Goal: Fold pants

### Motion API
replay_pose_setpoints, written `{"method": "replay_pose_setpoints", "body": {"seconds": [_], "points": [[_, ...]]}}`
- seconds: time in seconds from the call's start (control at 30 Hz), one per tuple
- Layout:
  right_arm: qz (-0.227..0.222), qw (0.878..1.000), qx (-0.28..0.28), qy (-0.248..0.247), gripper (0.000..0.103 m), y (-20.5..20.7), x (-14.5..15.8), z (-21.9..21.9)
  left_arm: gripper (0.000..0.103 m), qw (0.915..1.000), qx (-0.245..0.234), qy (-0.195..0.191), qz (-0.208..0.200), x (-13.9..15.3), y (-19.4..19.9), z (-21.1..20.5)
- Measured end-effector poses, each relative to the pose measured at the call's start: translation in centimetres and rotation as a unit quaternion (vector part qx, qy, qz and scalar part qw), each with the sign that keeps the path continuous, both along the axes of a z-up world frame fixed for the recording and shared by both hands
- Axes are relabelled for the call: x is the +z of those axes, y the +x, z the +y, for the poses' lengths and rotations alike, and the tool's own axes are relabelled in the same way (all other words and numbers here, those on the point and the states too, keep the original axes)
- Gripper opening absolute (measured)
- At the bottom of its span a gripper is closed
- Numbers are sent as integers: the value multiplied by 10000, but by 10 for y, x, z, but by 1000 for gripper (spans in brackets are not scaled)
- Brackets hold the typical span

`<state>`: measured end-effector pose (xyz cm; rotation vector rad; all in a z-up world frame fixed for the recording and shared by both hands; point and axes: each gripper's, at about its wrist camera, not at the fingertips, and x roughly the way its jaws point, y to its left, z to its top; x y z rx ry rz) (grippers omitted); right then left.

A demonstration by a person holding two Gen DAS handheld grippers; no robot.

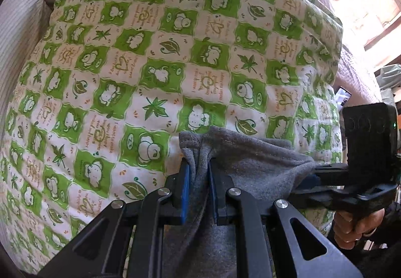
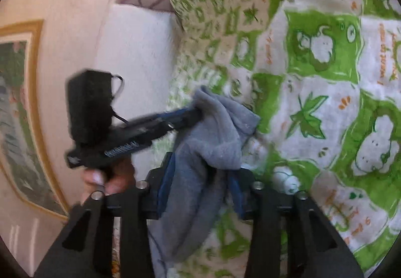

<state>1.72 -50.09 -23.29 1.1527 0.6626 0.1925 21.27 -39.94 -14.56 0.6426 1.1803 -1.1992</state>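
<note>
Evidently we pinch the grey pants (image 1: 240,160) in both clamped grippers, left (image 1: 199,192) and right (image 2: 198,192) (above the quilt (image 1: 150,52)), to align edges.

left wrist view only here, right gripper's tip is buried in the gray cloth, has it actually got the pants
observer: Yes. In the right wrist view the gray pants fill the gap between the blue pads of the right gripper, which are closed on them.
operator: and how does my left gripper look from there
observer: The left gripper comes in from the left and pinches an upper edge of the pants, above the right one's hold.
operator: anything behind it
observer: A pale wall with a gold-framed picture hanging on it.
</note>
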Motion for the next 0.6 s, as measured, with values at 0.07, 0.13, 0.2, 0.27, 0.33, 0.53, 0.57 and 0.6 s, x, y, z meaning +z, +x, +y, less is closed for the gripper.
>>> {"method": "replay_pose_setpoints", "body": {"seconds": [0.07,0.13,0.2,0.27,0.33,0.53,0.57,0.6], "points": [[-40,9998,-113,188,12,-6,-6,-6,13,9999,77,-92,40,2,3,1],[-127,9991,-305,251,12,-16,-5,-13,13,9996,133,-221,105,9,5,5],[-260,9989,-371,152,12,-22,2,-14,13,9995,134,-278,62,19,7,8],[-435,9983,-356,-180,11,-23,18,-10,13,9994,142,-315,39,26,5,9],[-559,9965,-361,-507,11,-24,31,-5,13,9990,160,-412,30,36,8,12],[-619,9943,-345,-802,11,-26,45,5,13,9971,172,-744,26,71,10,38],[-662,9933,-338,-884,11,-23,51,10,13,9963,180,-838,28,79,10,47],[-713,9921,-325,-977,11,-24,58,13,13,9956,199,-910,38,84,9,55]]}}
